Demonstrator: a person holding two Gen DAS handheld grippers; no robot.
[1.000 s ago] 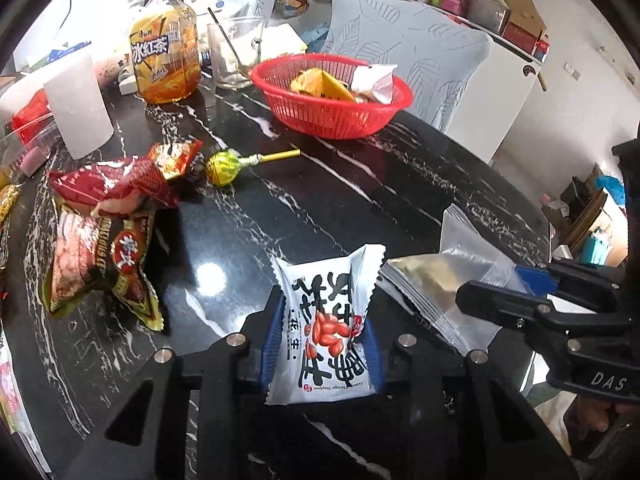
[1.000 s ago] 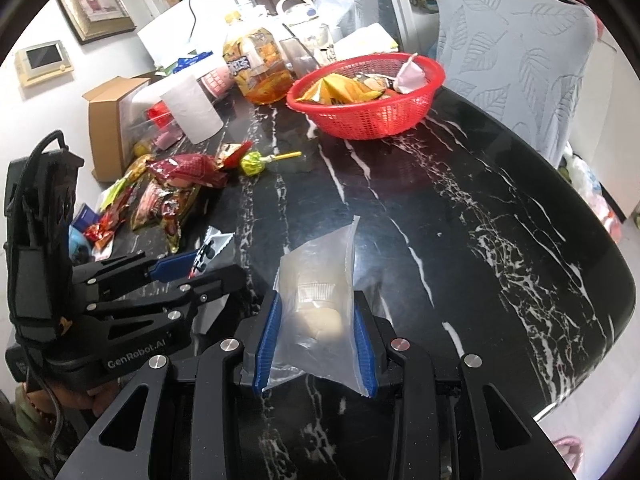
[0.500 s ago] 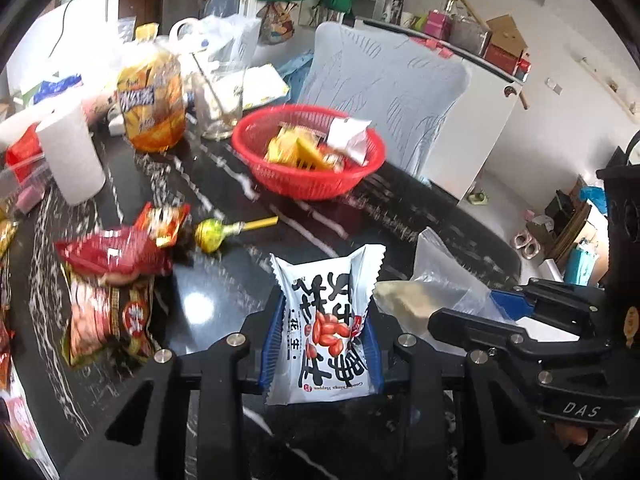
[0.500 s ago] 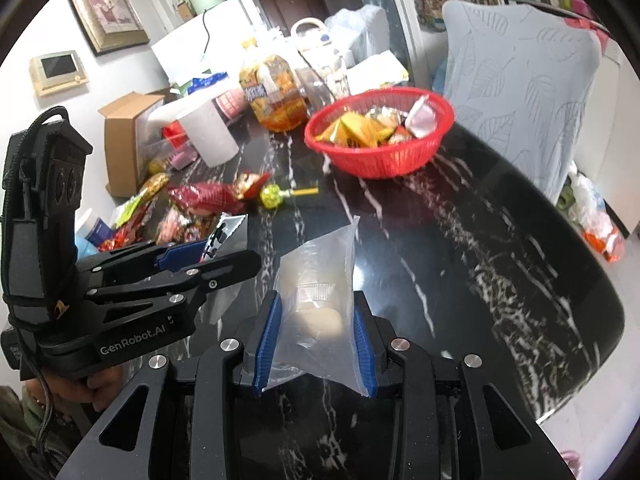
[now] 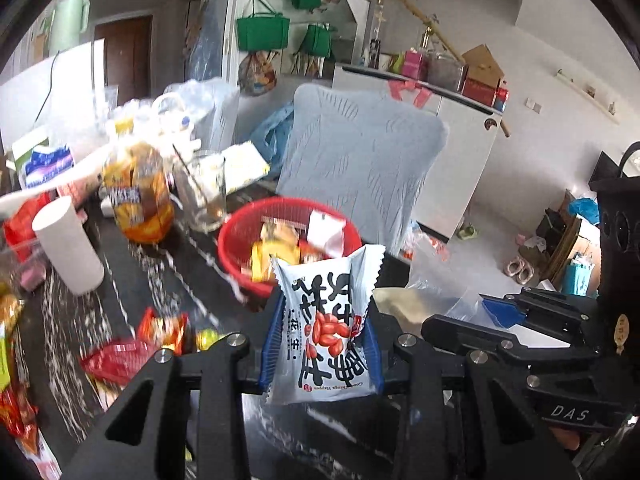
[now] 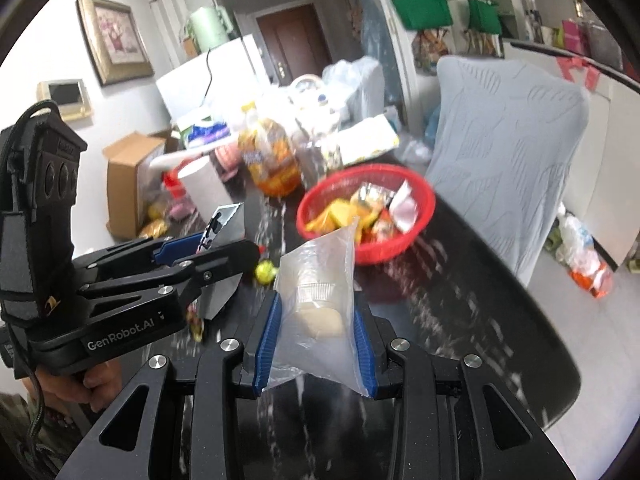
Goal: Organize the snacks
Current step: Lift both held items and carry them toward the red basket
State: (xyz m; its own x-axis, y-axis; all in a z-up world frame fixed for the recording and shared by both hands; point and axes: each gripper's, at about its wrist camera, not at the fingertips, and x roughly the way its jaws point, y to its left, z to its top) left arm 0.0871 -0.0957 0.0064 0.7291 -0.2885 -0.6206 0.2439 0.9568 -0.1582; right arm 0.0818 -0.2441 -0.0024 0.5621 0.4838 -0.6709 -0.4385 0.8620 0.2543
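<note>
The left gripper [image 5: 320, 344] pinches a white peanut packet [image 5: 326, 332]; the right gripper [image 6: 316, 336] pinches a clear plastic snack bag [image 6: 320, 304]. Both hang above the black marble table [image 6: 460, 312], near the red plastic basket [image 6: 416, 236]. Carry each over the rim before releasing, one at a time.

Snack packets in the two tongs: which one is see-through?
The clear packet in the right tongs; a pale snack shows through it. The left tongs hold a white printed peanut packet.

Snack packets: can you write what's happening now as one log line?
left tool: shut on peanut packet | right tool: shut on clear bag | red basket: ahead
</note>
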